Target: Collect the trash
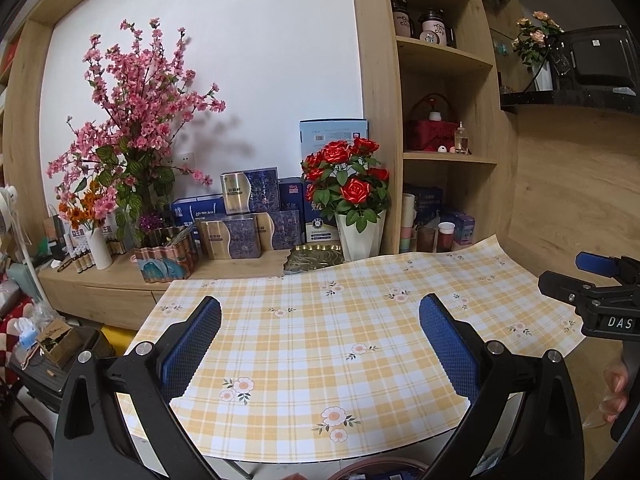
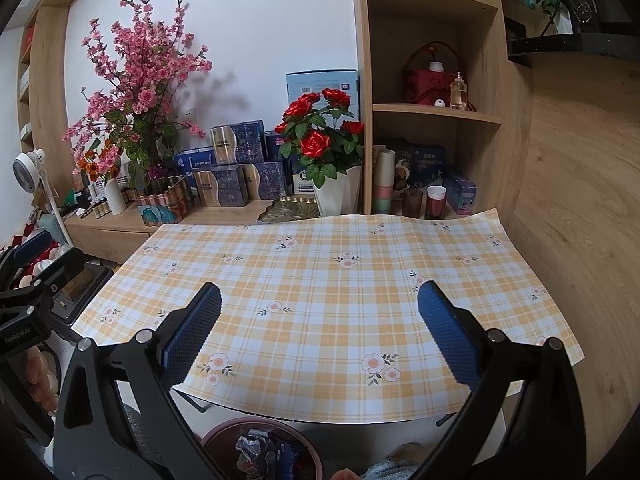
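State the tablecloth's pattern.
The tablecloth is a yellow-and-white plaid with small flowers, clearest in the right wrist view.

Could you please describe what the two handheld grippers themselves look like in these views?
Both match: the left gripper and right gripper have black plastic arms with silver bolt heads, ending in blue textured fingertip pads. Seen from the side, the right gripper's body carries white "DAS" lettering. No cables or sleeves are visible.

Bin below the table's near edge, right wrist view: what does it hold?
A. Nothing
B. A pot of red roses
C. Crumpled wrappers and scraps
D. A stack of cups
C: the bin holds crumpled silvery and blue trash, while both grippers, left and right, are open and hold nothing over the tablecloth.
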Motion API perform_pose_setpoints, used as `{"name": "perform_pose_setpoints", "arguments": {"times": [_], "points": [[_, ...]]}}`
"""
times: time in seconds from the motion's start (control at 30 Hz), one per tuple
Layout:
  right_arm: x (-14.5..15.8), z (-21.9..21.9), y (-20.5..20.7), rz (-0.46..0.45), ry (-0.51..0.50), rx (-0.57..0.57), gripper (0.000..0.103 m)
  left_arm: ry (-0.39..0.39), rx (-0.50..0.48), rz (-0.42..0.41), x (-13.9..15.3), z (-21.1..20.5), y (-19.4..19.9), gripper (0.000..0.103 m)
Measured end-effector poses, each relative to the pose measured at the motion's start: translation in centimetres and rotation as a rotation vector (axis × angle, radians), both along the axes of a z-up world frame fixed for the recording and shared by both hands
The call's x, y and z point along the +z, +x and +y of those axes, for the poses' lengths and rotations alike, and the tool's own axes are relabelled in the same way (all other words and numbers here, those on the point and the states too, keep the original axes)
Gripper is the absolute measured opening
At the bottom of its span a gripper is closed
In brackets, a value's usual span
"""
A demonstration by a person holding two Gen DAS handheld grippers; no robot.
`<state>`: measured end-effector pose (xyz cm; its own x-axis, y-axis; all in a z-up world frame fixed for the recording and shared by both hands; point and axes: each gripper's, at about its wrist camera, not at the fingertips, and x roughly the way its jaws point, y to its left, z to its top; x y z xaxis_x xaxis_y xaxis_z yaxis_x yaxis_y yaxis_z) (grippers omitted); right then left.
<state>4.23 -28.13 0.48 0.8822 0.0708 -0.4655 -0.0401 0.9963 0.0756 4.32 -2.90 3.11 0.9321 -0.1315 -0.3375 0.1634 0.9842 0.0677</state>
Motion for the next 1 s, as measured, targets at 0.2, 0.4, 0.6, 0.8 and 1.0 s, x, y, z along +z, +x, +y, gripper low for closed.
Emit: {"name": "perform_pose_setpoints", "arguments": {"times": [0.2, 0.4, 0.6, 0.8, 1.0], "points": [[-0.2, 0.3, 0.1, 0.011, -0.006, 0.010, 0.097, -0.001, 0.003, -0.004, 0.2, 0.2, -0.2, 0.097], [-0.2, 0.7, 0.1, 0.017, -0.014, 0.013, 0.097, -0.005, 0.004, 0.001, 0.0, 0.2, -0.1, 0.097], [-0.5, 1.1, 0.1, 0.027, -0.014, 0.022, 0.097, -0.027, 0.007, 0.012, -0.2, 0.8, -0.1, 0.097], [-0.5, 1.5, -0.1, 0.026, -0.013, 0.028, 0.097, -0.017, 0.011, 0.001, -0.3, 1.0, -0.5, 0.097], [-0.5, 1.7, -0.1, 0.029, -0.013, 0.029, 0.097, 0.009, 0.025, -0.017, -0.4, 0.8, -1.1, 0.097]]}}
